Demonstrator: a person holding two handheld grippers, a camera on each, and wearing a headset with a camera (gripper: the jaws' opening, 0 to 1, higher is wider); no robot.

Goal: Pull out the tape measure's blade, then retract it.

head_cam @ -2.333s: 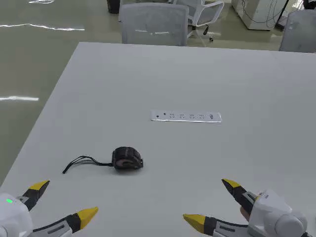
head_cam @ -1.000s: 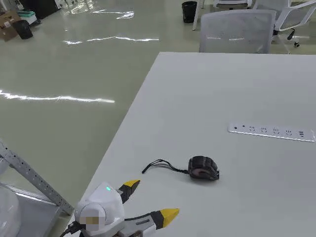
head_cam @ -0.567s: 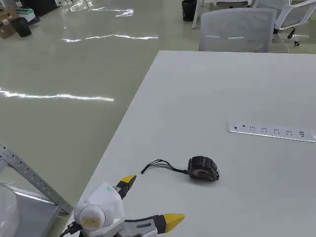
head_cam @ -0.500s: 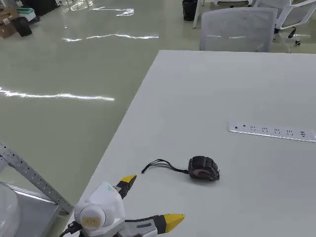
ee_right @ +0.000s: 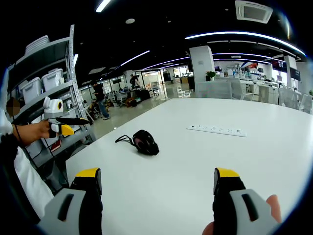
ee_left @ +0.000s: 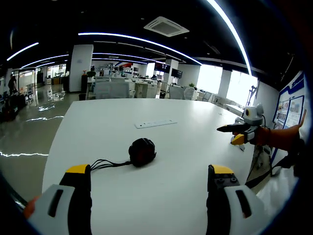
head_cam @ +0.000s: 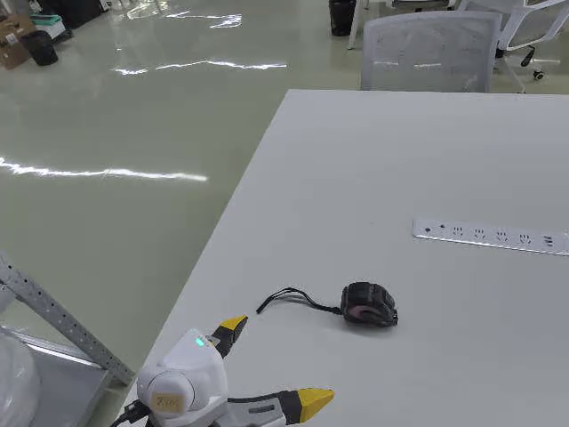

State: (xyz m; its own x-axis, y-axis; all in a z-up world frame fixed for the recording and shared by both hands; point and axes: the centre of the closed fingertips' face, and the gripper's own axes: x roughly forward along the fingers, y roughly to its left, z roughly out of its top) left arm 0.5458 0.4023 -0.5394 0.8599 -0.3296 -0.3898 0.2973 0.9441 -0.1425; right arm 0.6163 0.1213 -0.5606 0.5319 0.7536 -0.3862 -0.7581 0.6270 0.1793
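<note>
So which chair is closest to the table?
The grey chair, pushed right up to the far edge of the table. The white chair behind it stands farther back on the floor.

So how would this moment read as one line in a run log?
tape measure: on table, blade in, untouched | left gripper: open, short of it | right gripper: open, short of it

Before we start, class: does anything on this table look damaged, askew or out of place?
Nothing stands out. The black round tape measure lies on the white table, blade not drawn out; the white power strip lies flat.
</note>
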